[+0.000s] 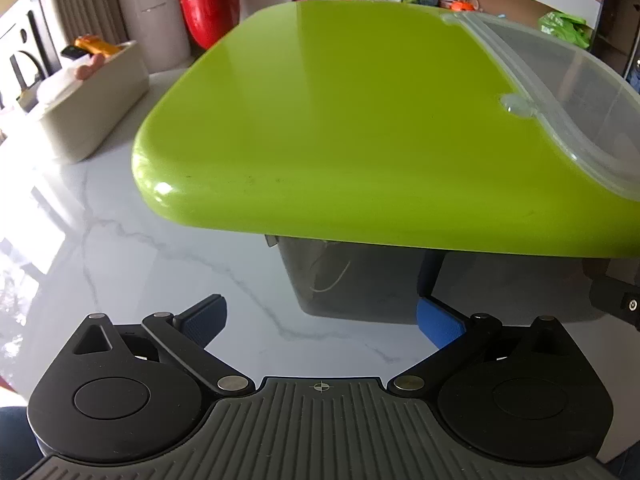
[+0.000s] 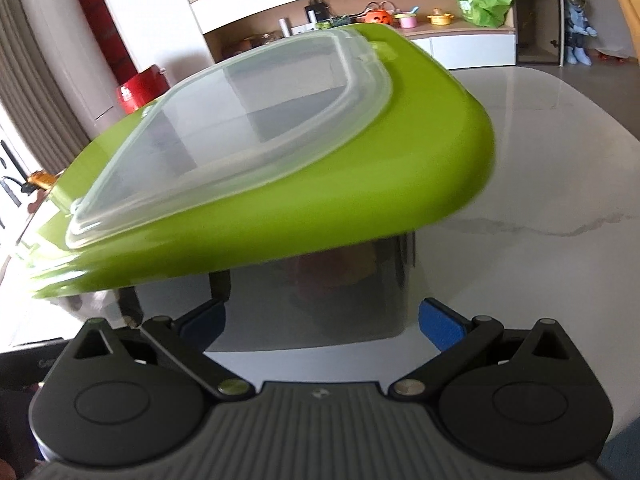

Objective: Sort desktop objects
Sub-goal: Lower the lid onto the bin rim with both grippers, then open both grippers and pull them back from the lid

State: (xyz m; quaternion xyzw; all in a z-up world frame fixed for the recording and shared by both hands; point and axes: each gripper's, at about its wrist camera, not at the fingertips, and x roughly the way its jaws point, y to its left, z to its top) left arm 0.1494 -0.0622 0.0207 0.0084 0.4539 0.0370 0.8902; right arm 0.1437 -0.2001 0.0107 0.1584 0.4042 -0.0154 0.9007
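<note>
A large lime-green lid [image 1: 340,120] with a clear plastic panel [image 1: 568,80] fills the left wrist view, lying over a dark see-through box [image 1: 352,284] on the marble table. My left gripper [image 1: 320,304] is open just in front of the box, below the lid's near edge, with nothing between its fingers. In the right wrist view the same green lid [image 2: 360,208] and clear panel [image 2: 240,132] overhang the box [image 2: 328,280], which has blurred reddish and yellow things inside. My right gripper [image 2: 322,308] is open, straddling the box's near corner.
A beige bin [image 1: 92,96] with small items stands at the left on the white marble table [image 1: 120,240]. A red vase [image 1: 210,8] and shelves stand behind. Part of the other gripper [image 1: 616,300] shows at the right. Bare table [image 2: 560,200] stretches right of the box.
</note>
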